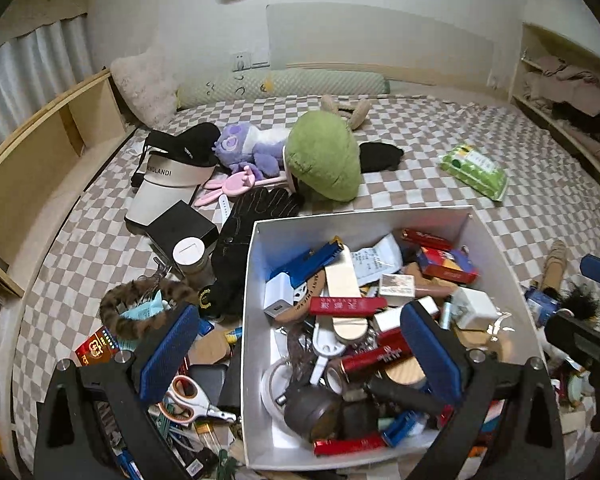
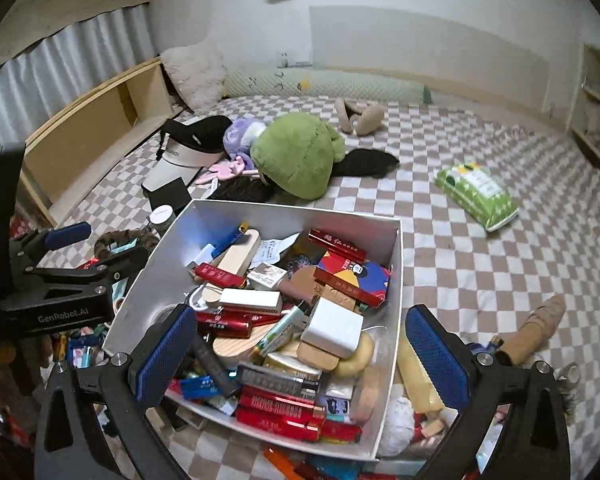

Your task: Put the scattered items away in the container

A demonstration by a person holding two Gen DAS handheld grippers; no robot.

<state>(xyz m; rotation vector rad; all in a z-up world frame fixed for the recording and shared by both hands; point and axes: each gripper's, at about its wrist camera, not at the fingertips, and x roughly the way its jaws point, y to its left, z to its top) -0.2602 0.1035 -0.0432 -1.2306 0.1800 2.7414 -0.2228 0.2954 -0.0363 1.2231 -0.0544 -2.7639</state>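
Observation:
The white box [image 1: 360, 214] stands on the checked bedspread, heaped with red packs, chargers, wooden pieces and a receipt. My left gripper [image 1: 300, 354] is open and straddles the box's left wall, one pad outside and one above the contents, holding nothing. Left of the box lie scissors [image 1: 192, 398], a leopard-print hair band [image 1: 140, 300], a white-lidded jar [image 1: 190, 254] and a black glove [image 1: 256, 216]. My right gripper [image 2: 300, 356] is open over the box [image 2: 300, 210] near corner, empty. A cream bottle [image 2: 416, 376] lies by the box's right wall. The left gripper [image 2: 92, 250] shows at the left.
Farther up the bed are a green plush [image 1: 324, 156], a purple plush [image 1: 248, 146], a white visor [image 1: 168, 184], a black box [image 1: 184, 226] and a green tissue pack [image 2: 476, 192]. A wooden shelf [image 1: 40, 168] borders the left; open shelves [image 1: 560, 96] stand right.

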